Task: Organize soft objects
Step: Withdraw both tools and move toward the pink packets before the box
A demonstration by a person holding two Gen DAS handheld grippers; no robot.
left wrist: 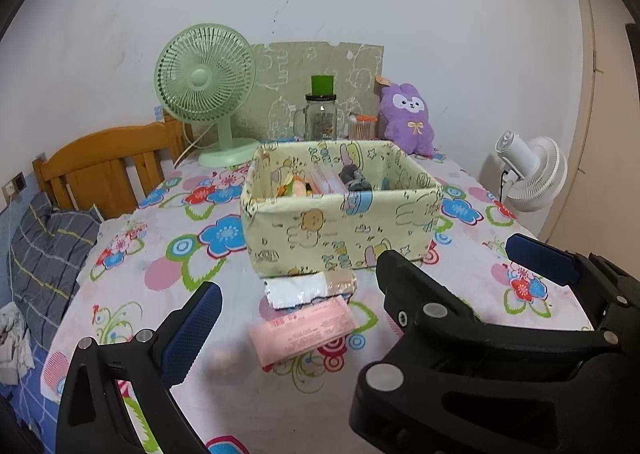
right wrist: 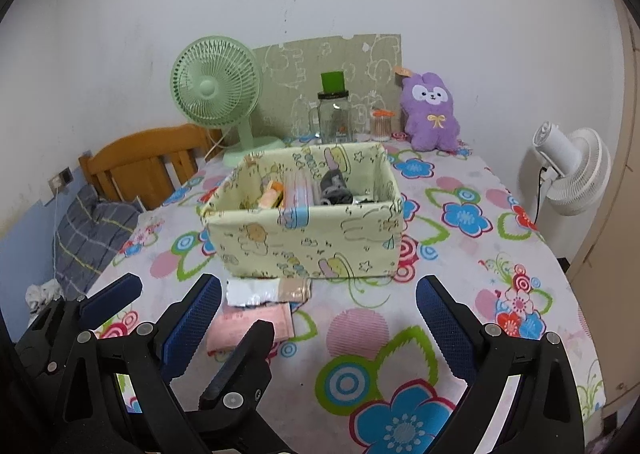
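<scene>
A yellow fabric storage box (left wrist: 344, 230) (right wrist: 308, 238) stands mid-table and holds small items, among them a dark soft object (left wrist: 354, 178) (right wrist: 334, 190). In front of it lie a pink tissue pack (left wrist: 306, 330) (right wrist: 252, 324) and a white-and-tan packet (left wrist: 308, 288) (right wrist: 268, 290). A purple plush rabbit (left wrist: 408, 118) (right wrist: 432, 110) sits at the back right against the wall. My left gripper (left wrist: 320, 318) (right wrist: 180, 310) is open and empty above the pink pack. My right gripper (right wrist: 320, 322) is open and empty, just right of the left one; it also shows in the left wrist view (left wrist: 460, 266).
A green desk fan (left wrist: 208, 90) (right wrist: 218, 86), a glass jar with a green lid (left wrist: 320, 114) (right wrist: 335, 114) and a swab jar (left wrist: 362, 126) stand at the back. A white fan (left wrist: 532, 174) (right wrist: 572, 170) is right of the flowered table (right wrist: 460, 214). A bed (left wrist: 52, 246) lies left.
</scene>
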